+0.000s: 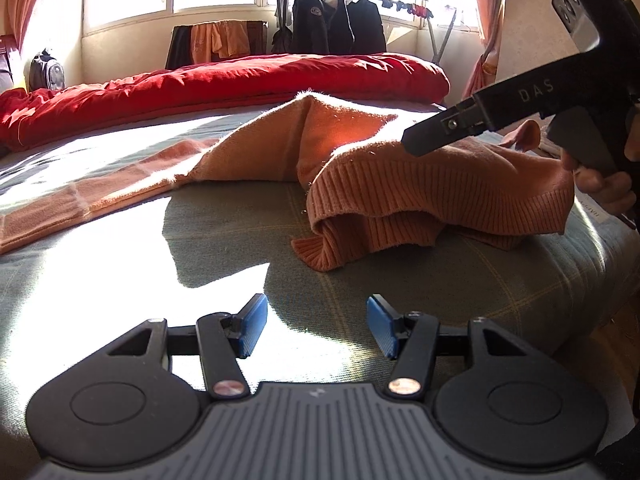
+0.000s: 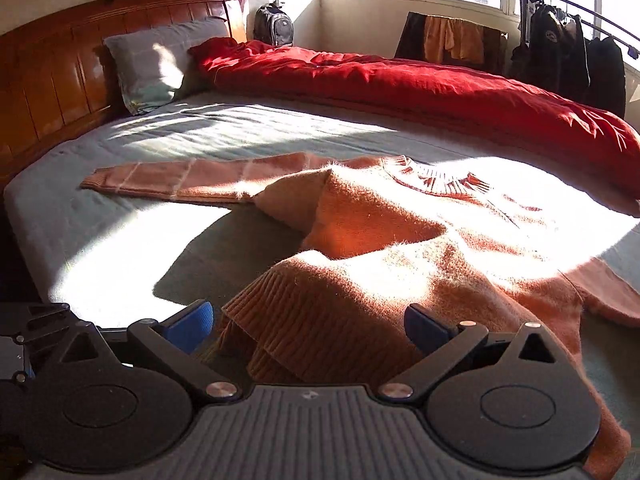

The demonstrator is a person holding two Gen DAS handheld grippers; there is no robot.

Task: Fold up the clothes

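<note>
1. Lying rumpled on the grey-green bed point(image 2: 248, 128), the orange sweater point(image 2: 400, 248) has its ribbed hem point(image 2: 280, 320) bunched and one sleeve point(image 2: 168, 180) stretched flat.
2. Risk: hem fold likely slumps or creases if grabbed unevenly.
3. Right gripper point(image 2: 308, 326) jaws spread wide astride the hem, pads not pressing.
4. Left gripper point(image 1: 316, 326) jaws part-open, holding nothing, over bare sheet.

Bed point(image 2: 224, 136) w/ grey-green sheet carries orange sweater point(image 2: 400, 248), rumpled, one sleeve out flat, red duvet point(image 2: 420, 84) along far side, grey pillow point(image 2: 156, 64) at headboard.
</note>
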